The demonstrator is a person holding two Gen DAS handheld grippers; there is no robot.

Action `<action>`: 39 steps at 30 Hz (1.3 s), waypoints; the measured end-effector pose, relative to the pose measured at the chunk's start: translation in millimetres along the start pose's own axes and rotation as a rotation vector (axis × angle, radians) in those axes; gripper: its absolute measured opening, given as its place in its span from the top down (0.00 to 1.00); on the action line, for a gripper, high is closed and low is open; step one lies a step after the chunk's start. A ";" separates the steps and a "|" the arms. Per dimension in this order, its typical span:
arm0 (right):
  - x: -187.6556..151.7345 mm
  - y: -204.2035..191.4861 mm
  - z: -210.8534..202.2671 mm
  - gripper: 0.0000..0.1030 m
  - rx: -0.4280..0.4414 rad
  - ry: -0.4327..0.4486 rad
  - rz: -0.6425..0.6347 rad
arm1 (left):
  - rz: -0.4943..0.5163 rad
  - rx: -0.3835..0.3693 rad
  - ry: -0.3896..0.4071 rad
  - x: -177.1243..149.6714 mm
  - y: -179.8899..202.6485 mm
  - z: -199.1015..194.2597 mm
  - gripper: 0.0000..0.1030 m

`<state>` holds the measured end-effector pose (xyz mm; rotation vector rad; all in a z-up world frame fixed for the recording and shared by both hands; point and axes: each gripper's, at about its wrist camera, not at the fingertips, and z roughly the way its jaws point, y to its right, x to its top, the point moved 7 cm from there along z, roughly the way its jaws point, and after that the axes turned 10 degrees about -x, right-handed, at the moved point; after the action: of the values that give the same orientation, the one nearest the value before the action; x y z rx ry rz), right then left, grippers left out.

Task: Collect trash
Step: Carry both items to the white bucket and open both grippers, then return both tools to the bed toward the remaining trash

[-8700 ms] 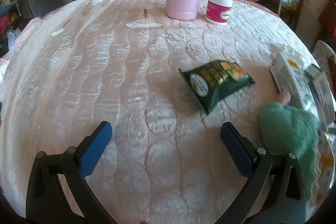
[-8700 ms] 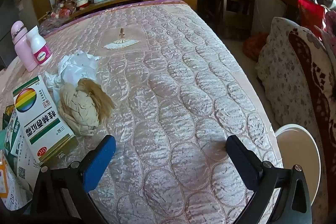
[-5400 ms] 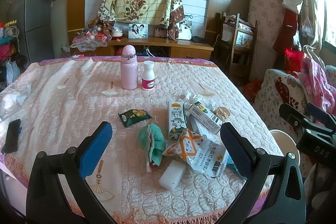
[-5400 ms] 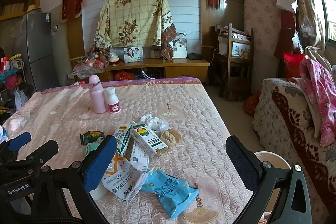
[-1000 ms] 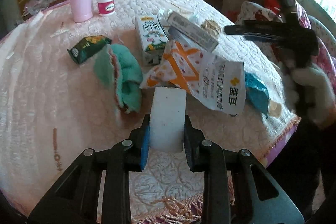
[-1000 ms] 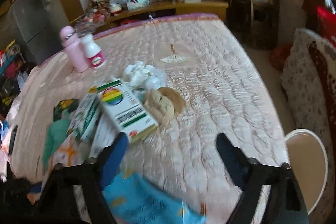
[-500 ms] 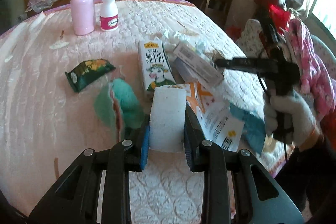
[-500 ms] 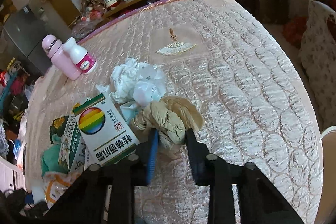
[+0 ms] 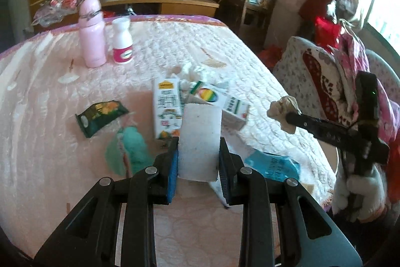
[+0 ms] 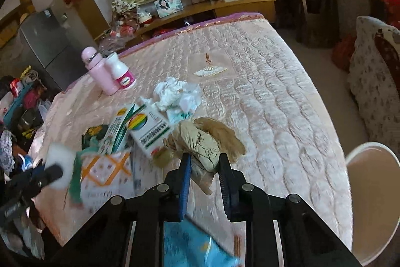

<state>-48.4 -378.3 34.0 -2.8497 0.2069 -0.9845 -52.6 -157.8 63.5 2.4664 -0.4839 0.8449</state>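
My left gripper is shut on a white foam block and holds it above the table; the block also shows in the right wrist view. My right gripper is shut on a crumpled beige wad, lifted off the table; it also shows in the left wrist view. On the quilted table lie a milk carton, a rainbow-marked medicine box, a green snack bag, a teal cloth, a blue packet, an orange-patterned bag and white crumpled paper.
A white bin stands on the floor off the table's right edge. A pink bottle and a white pill bottle stand at the far side of the table. A patterned sofa is to the right.
My right gripper has lifted the beige wad off the table and pulled back. My left gripper has raised the white block higher and drawn back from the pile.
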 end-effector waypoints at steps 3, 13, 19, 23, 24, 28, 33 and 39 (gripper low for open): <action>-10.7 10.4 -19.1 0.80 -0.017 0.014 0.005 | 0.028 -0.020 -0.020 -0.7 21.0 6.2 0.75; -40.1 109.3 -68.7 0.80 -0.139 0.005 0.072 | 0.112 -0.122 -0.106 5.2 111.8 51.5 0.74; -67.5 196.4 -79.1 0.80 -0.229 -0.037 0.173 | 0.139 -0.212 -0.177 8.0 174.2 96.5 0.74; -85.5 239.5 -78.0 0.80 -0.269 -0.068 0.234 | 0.157 -0.264 -0.214 9.7 216.9 126.8 0.73; -89.6 248.4 -75.6 0.80 -0.276 -0.079 0.249 | 0.159 -0.282 -0.225 9.3 229.6 136.1 0.73; -100.2 270.5 -66.2 0.80 -0.286 -0.104 0.286 | 0.154 -0.353 -0.265 5.6 261.0 164.2 0.66; -105.6 283.4 -56.6 0.44 -0.300 -0.106 0.325 | 0.089 -0.412 -0.306 0.8 270.3 189.3 0.50; -112.8 281.3 -50.8 0.43 -0.290 -0.122 0.315 | 0.089 -0.371 -0.319 -4.1 261.0 188.7 0.50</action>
<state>-193.1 -639.5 -38.5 -2.9821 0.8184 -0.7684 -89.1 -474.3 16.1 2.2462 -0.7898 0.3492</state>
